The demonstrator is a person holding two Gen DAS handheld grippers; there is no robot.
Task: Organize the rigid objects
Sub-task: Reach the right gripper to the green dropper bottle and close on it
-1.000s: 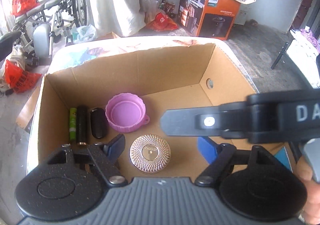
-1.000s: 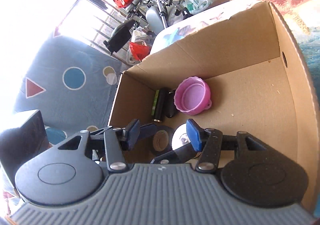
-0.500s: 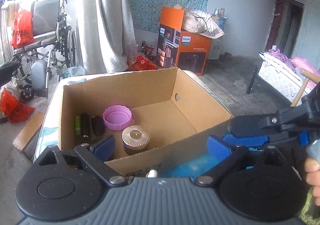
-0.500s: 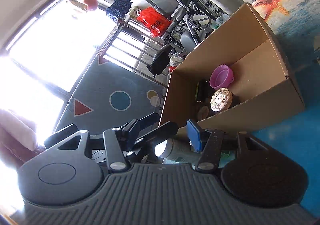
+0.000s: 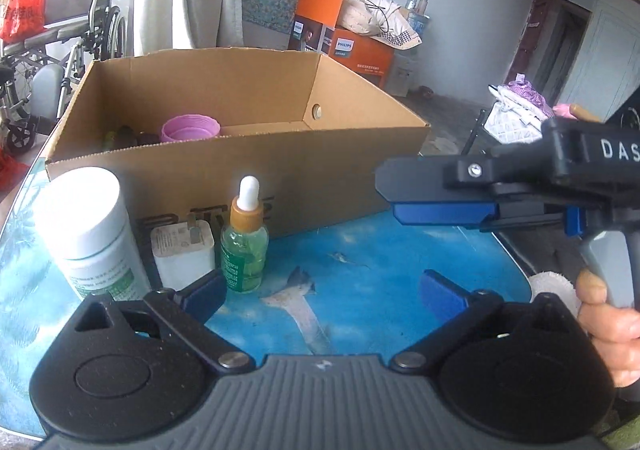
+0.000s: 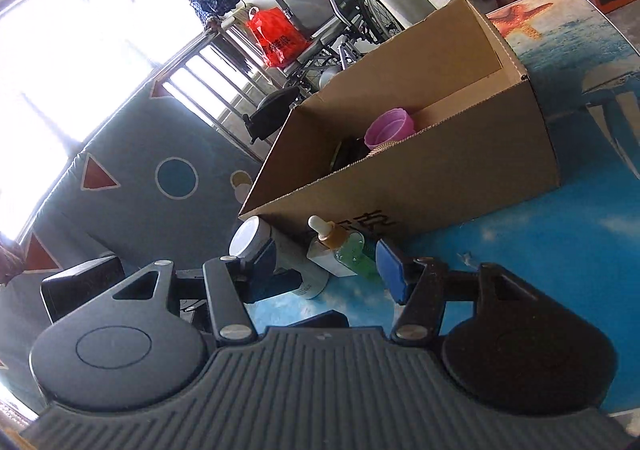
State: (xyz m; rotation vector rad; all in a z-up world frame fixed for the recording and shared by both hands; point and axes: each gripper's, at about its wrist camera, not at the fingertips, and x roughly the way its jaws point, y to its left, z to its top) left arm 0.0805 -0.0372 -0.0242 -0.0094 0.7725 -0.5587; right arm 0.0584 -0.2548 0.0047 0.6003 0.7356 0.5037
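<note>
An open cardboard box (image 5: 248, 154) stands on the blue sea-print table (image 5: 380, 262). Inside it, a pink cup (image 5: 191, 128) and some dark items show above the wall. In front of the box stand a white bottle (image 5: 86, 226), a white charger (image 5: 182, 250) and a green dropper bottle (image 5: 244, 242). My left gripper (image 5: 320, 294) hovers low over the table just right of them, its jaws opening with nothing between them. My right gripper (image 5: 436, 194) hangs further right, and its jaws are also opening on nothing. In the right wrist view the right gripper (image 6: 328, 274) faces the dropper bottle (image 6: 348, 248) and the white bottle (image 6: 250, 236).
A hand (image 5: 608, 314) holds the right gripper's handle, with a white cloth (image 5: 554, 286) at the table's right edge. Off the table are a wheelchair (image 5: 60, 50) to the left, an orange carton (image 5: 340, 38) behind and a blue play mat (image 6: 160, 190).
Both grippers have drawn back from over the box and dropped to the table in front of it. The left jaws have spread wider. The gold-lidded jar stayed in the box.
</note>
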